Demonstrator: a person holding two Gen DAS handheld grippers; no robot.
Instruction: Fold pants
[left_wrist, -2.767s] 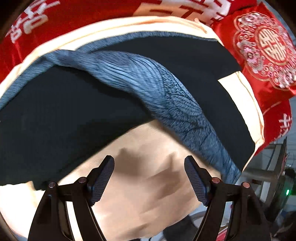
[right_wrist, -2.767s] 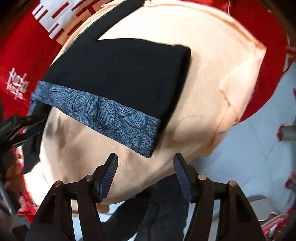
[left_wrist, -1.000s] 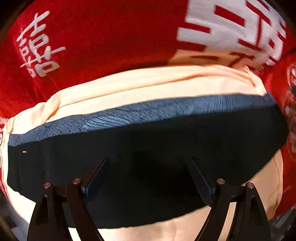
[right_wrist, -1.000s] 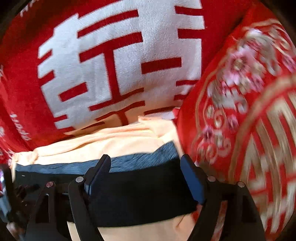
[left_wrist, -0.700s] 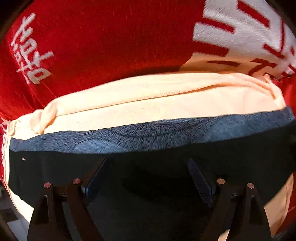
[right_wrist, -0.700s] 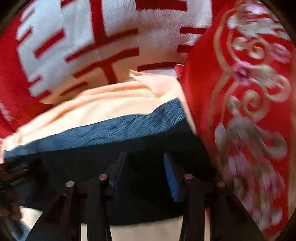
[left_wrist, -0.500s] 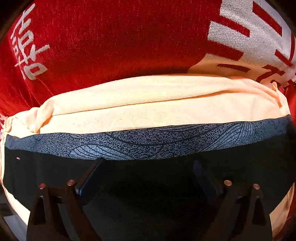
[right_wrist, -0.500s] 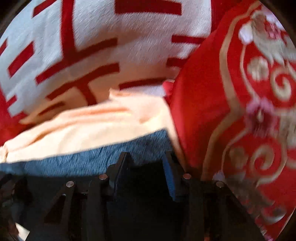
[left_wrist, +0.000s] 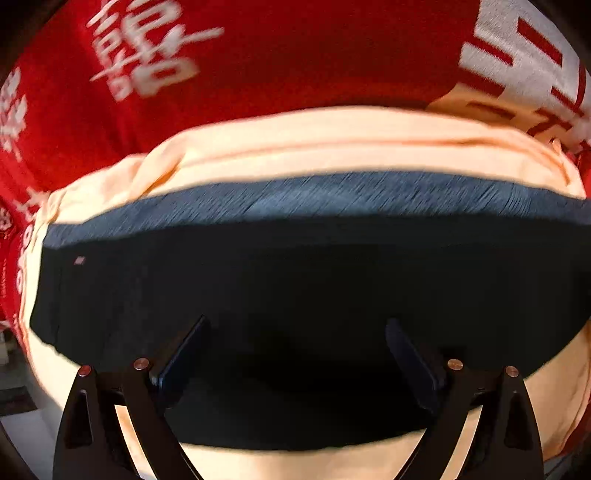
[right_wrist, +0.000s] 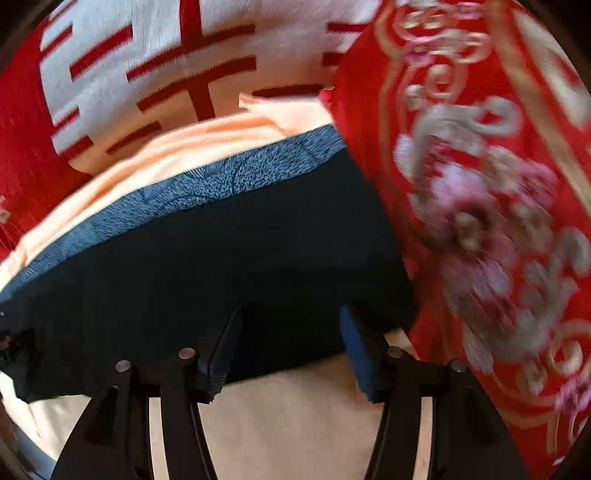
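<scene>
From my left camera I see the pants (left_wrist: 295, 295) lying flat as a long folded band of smooth black cloth, with a grey-blue strip of fine leaf-like print along the far edge. They rest on a soft peach sheet (left_wrist: 332, 147) that bunches into low wrinkles beyond them. My left hand-held gripper (left_wrist: 295, 354) hangs straight over the black cloth with its jaws spread wide — nothing pinched between the ribbed pads, which look clear of the fabric. Behind the sheet lies a fuzzy red blanket (left_wrist: 295, 62) with white woven characters. On my right camera the pants (right_wrist: 221, 266) end at a square corner just beside a shiny red cushion (right_wrist: 480, 221) embroidered with gold scrolls and pink flowers. My right hand-held gripper (right_wrist: 288, 350) sits over that near corner, jaws partly apart and just been opening again — the black hem lies in the gap, but I cannot see the pads pressing it.
</scene>
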